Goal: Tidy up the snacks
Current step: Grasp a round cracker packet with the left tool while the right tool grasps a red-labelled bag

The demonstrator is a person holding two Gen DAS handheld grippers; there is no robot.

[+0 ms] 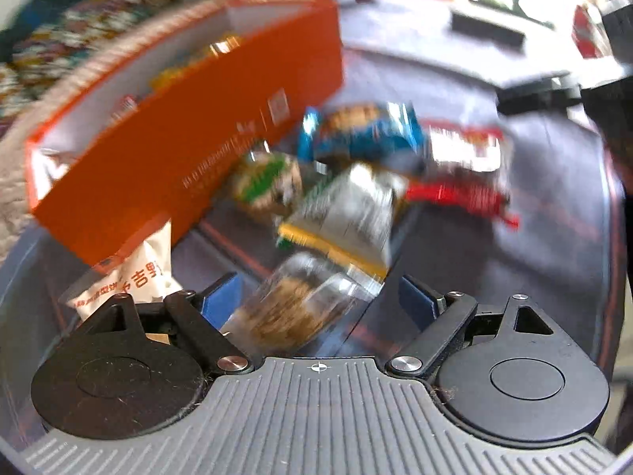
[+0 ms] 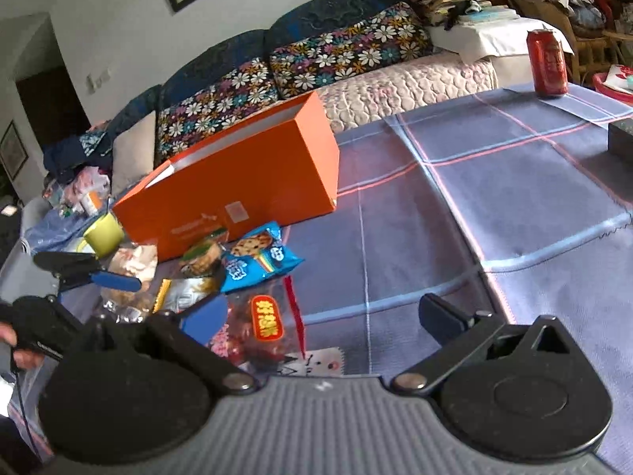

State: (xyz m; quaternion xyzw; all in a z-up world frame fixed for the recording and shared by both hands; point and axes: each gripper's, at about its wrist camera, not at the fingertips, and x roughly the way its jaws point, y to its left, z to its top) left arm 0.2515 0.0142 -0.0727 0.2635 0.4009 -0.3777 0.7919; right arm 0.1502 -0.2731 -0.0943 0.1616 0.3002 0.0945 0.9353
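An open orange box stands on the checked cloth with a few snack packs inside. A pile of snacks lies beside it: a blue cookie pack, a red pack, a green-and-brown pack and a silver-and-yellow pack. My left gripper is open and points down over a clear bag of brown snacks, which lies between its fingers. One blue finger shows in the right wrist view. My right gripper is open above a clear bag with a yellow label.
A white packet lies against the box's near corner. A red can and a black box stand far right on the blue checked cloth. A green cup sits left of the box. Behind is a sofa.
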